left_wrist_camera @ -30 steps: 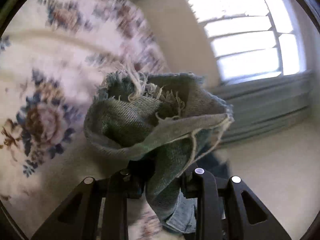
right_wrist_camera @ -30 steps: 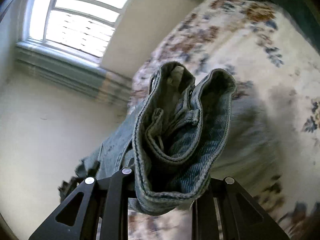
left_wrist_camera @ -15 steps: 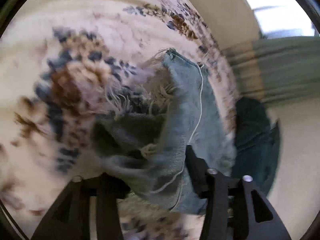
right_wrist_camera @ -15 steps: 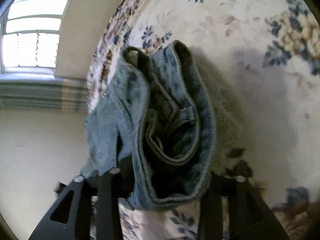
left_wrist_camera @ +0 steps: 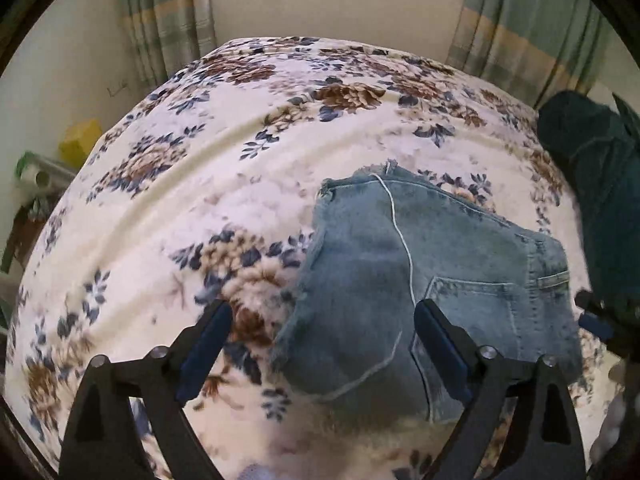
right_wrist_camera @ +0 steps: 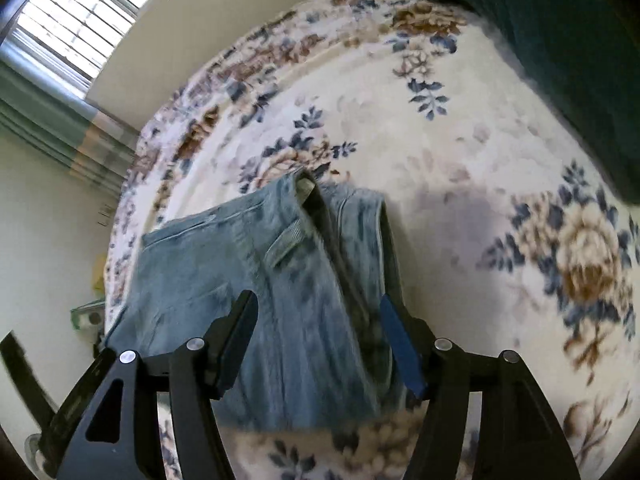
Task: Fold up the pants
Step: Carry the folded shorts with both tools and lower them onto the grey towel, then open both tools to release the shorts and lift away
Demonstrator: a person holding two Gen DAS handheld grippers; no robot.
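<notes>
A floral bedspread (left_wrist_camera: 208, 184) is covering the bed as daylight is streaming through a barred window (right_wrist_camera: 76, 24). Green striped curtains (left_wrist_camera: 516, 24) are hanging against cream walls (left_wrist_camera: 332, 4); a yellow box (left_wrist_camera: 79, 138) is sitting beside the bed.

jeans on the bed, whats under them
The folded light-blue jeans lie flat on the floral bedspread, which shows all around them. The layers folded underneath and the bedspread beneath them are covered. Both tongs are open and hold nothing.
</notes>
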